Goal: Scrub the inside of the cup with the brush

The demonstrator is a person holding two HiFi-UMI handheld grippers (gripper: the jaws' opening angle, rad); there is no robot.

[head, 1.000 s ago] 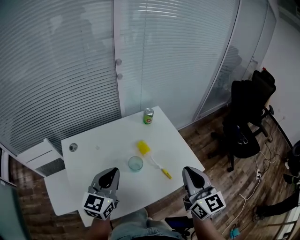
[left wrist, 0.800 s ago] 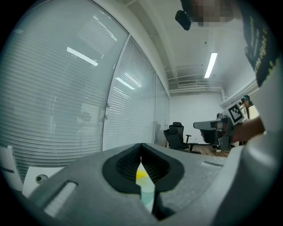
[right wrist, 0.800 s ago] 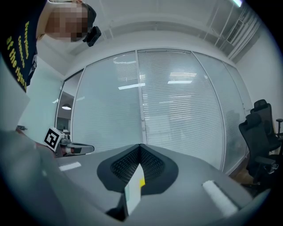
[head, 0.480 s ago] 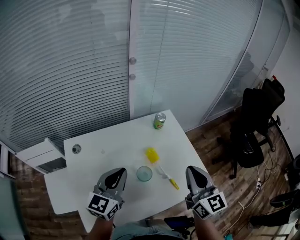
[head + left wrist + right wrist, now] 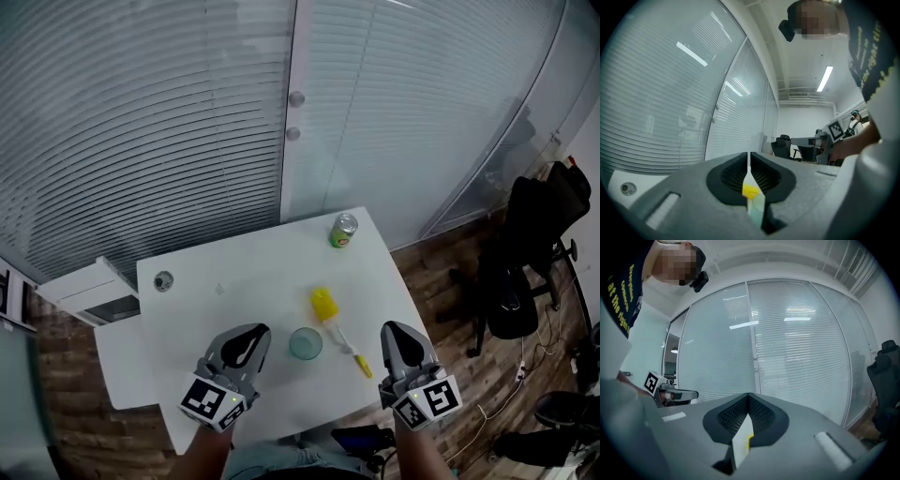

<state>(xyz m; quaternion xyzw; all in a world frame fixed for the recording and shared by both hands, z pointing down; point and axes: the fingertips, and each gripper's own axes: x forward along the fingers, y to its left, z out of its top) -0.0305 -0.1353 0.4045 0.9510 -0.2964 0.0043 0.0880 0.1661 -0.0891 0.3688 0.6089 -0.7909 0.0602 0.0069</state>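
Observation:
A clear cup (image 5: 305, 343) stands on the white table (image 5: 234, 281) near its front edge. Just right of it lies the brush, its yellow head (image 5: 324, 304) behind the cup and its handle (image 5: 354, 356) running toward me. My left gripper (image 5: 249, 339) hovers left of the cup, jaws shut and empty. My right gripper (image 5: 395, 335) hovers right of the handle's end, also shut and empty. In the left gripper view (image 5: 749, 161) the thin slit between the jaws shows the brush head (image 5: 750, 191) and the cup (image 5: 757, 208). The right gripper view (image 5: 748, 401) shows only table and a yellow sliver.
A green can (image 5: 344, 230) stands at the table's far right corner, and a small round fitting (image 5: 163, 280) at the far left. A low white cabinet (image 5: 89, 286) adjoins the table's left side. Black office chairs (image 5: 525, 253) stand to the right, and blinds on glass walls lie behind.
The head view has swung, so the table sits further right and lower in the picture. Both grippers have edged forward over the table's near edge, still shut and empty.

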